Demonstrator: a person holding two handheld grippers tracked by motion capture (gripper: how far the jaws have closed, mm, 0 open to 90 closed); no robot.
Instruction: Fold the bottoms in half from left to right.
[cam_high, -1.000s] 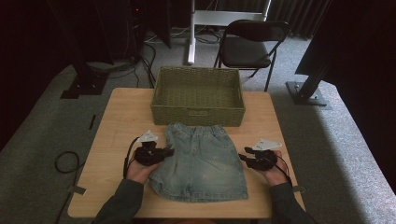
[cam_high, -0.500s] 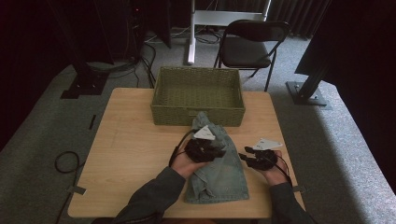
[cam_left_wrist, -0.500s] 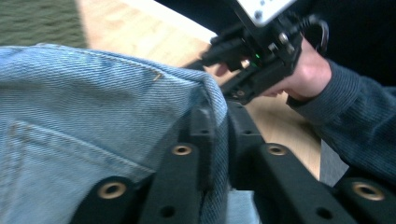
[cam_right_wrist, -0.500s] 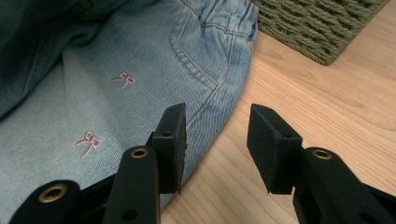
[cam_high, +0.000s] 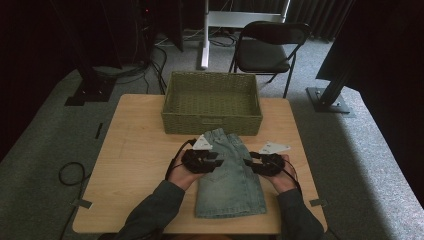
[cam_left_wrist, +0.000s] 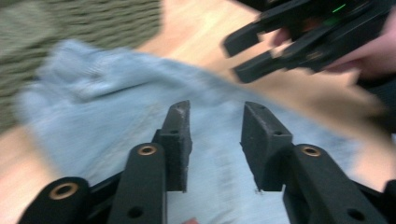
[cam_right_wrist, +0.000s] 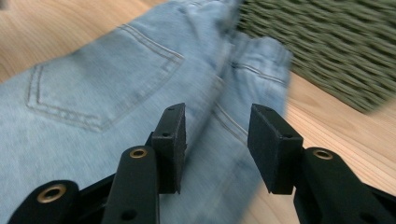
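Note:
A light-blue denim garment (cam_high: 231, 186) lies folded in half lengthwise on the wooden table (cam_high: 135, 150), its waistband toward the basket. My left gripper (cam_high: 219, 161) hovers over the garment's left part; its jaws have just been opening and now stand open. In the left gripper view, the left gripper (cam_left_wrist: 217, 116) has nothing between its pads, with denim (cam_left_wrist: 116, 102) below and the other gripper (cam_left_wrist: 299, 42) beyond. My right gripper (cam_high: 248, 162) is at the garment's right edge. In the right gripper view, the right gripper (cam_right_wrist: 217, 121) is open above the denim (cam_right_wrist: 93, 93), gripping nothing.
A green woven basket (cam_high: 212, 121) stands on the table just behind the garment, and shows as the basket (cam_right_wrist: 327, 51) at the upper right of the right gripper view. A black folding chair (cam_high: 265, 50) and stand bases sit on the carpet beyond the table.
The left gripper carried the garment's left side across to the right, folding it in half, then let go and opened. The right gripper shifted slightly.

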